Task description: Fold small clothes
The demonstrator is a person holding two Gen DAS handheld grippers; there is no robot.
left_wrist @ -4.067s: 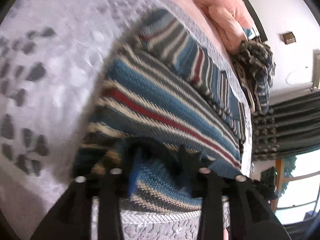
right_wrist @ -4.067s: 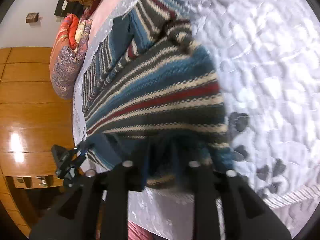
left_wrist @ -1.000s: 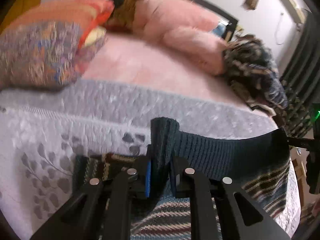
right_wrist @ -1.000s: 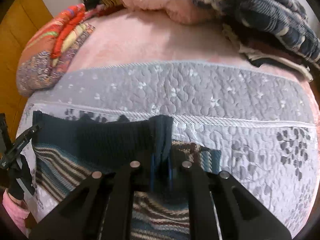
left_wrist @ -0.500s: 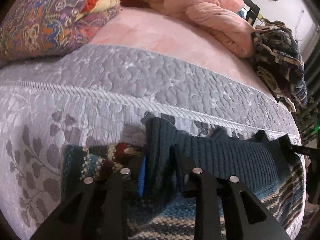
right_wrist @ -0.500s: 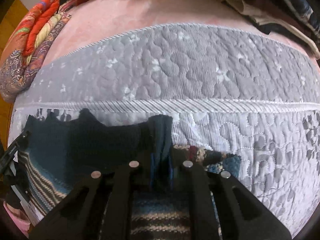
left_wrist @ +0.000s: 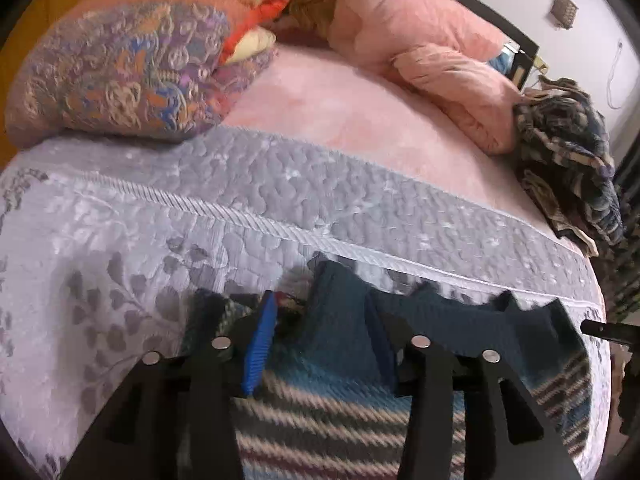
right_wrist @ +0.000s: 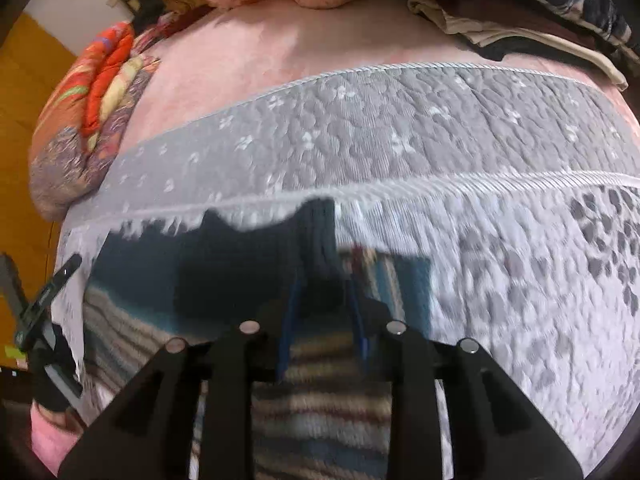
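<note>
Left gripper (left_wrist: 320, 344) jaws stand apart, the dark ribbed hem of the striped knit sweater (left_wrist: 340, 412) loose between them. Right gripper (right_wrist: 320, 320) jaws also look parted around the same hem; blurred, so contact unclear. Sweater lies flat on the grey quilted bedspread (left_wrist: 280, 200), directly under and ahead of both grippers, hem edge running left-right between them; each gripper sits at one hem corner, neither nearer. Likely just released, so withdraw straight back. Beyond: patterned pillow (left_wrist: 120, 68), pink blanket (left_wrist: 420, 40), plaid clothes pile (left_wrist: 568, 160). No readable writing.
</note>
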